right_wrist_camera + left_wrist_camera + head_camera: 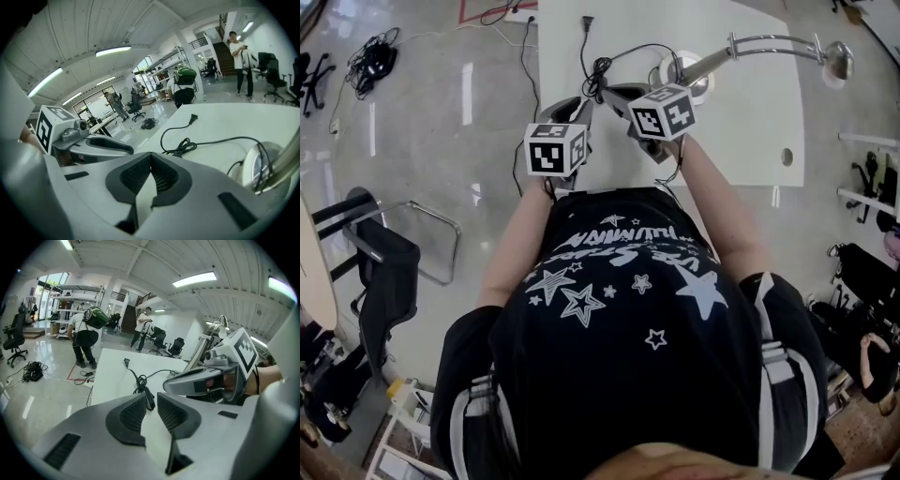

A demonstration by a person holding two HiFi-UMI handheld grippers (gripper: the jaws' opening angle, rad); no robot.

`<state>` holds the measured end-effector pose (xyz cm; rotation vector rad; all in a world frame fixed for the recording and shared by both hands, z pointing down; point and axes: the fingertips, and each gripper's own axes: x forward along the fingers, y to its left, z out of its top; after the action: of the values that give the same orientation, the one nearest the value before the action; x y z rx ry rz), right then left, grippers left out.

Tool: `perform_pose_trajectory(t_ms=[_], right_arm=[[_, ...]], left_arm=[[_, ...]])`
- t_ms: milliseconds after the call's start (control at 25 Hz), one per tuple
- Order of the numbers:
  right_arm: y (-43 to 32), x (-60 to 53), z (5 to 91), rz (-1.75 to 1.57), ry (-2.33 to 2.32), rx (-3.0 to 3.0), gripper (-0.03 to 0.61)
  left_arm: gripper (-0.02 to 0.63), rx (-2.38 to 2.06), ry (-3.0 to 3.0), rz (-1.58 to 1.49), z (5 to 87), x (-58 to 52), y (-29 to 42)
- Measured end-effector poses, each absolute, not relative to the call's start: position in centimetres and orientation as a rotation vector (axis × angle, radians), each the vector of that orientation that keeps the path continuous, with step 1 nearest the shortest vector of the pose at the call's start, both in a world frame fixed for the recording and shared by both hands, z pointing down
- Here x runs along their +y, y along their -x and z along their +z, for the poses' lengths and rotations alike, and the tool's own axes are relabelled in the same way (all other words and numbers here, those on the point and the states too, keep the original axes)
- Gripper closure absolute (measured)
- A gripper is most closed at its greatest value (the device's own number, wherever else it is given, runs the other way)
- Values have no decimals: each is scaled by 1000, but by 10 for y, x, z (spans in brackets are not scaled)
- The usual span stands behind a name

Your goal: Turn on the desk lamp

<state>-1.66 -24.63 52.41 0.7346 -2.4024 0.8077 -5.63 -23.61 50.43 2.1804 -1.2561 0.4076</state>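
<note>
Left gripper (pixel 151 398): jaws a little apart, nothing between them. Right gripper (pixel 150 159): jaw tips pressed together, empty.

Desk lamp (pixel 257 169) stands on the white table (pixel 225 123), just ahead and to the right of the right claw, not yet touched. Its cord (pixel 187 146) lies bunched ahead of both claws, with the plug (pixel 193 117) lying loose on the table beyond.

Risks, as we judge them:
- With the plug out, switching may do nothing.
- A claw could snag the cord and drag the lamp.

We can read no brand, and the shirt print (pixel 623 246) is not legible.
</note>
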Motion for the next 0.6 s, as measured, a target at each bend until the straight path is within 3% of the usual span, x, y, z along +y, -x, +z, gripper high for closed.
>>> perform_pose_trajectory(t_ms=[200,400,600], right_arm=[[20,-233,498,738,-870,-2432,574],[8,-215,494,727,-1006,-2403,574],[-3,-196,480,745,-1104,-2394,574]], left_arm=[[528,-1197,-2248,382,489,-229,67],[588,-1187,-2330,363,479,-229,77],[603,-1151,-2351,342,468,-223,78]])
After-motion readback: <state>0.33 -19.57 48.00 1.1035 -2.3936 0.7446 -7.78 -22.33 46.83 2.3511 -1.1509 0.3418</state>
